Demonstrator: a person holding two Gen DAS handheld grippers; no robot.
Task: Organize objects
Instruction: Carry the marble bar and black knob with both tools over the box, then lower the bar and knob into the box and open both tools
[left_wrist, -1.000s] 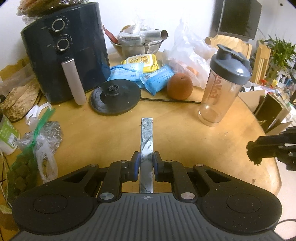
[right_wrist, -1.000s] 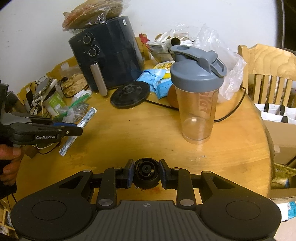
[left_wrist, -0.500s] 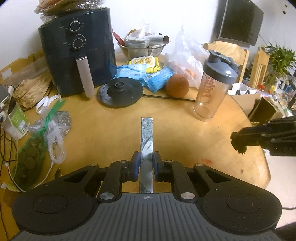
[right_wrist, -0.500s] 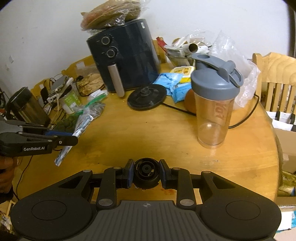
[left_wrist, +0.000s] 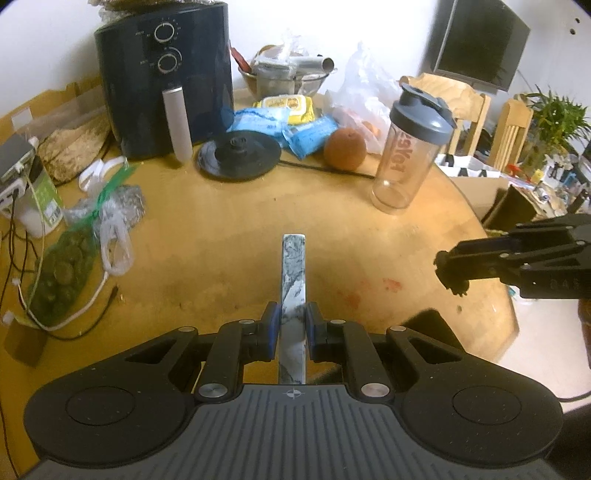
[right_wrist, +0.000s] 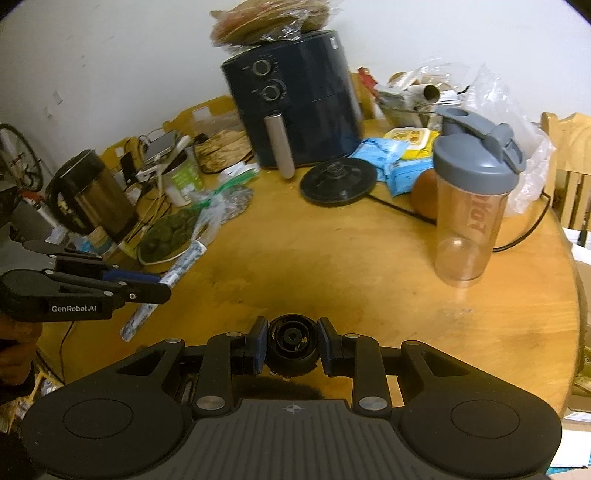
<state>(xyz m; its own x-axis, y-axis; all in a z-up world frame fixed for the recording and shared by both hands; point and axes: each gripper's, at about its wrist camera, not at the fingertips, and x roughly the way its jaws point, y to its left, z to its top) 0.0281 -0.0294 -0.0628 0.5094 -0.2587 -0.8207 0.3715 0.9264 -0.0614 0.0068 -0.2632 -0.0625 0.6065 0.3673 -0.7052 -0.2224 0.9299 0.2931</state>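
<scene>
My left gripper is shut on a long, flat silver-grey sachet that sticks out forward above the round wooden table. From the right wrist view the same sachet hangs from the left gripper at the left side. My right gripper is shut on a small round black plastic part, held above the table's front edge. In the left wrist view the right gripper comes in from the right edge. A clear shaker bottle with a grey lid stands upright at the right.
A dark air fryer stands at the back, with a black kettle base, blue packets, an orange fruit and plastic bags nearby. A bag of green pieces, cables and a steel kettle crowd the left. Wooden chairs stand behind.
Both grippers have pulled back and risen, so more of the table shows. Each keeps its hold. The right gripper has come further into the left wrist view.
</scene>
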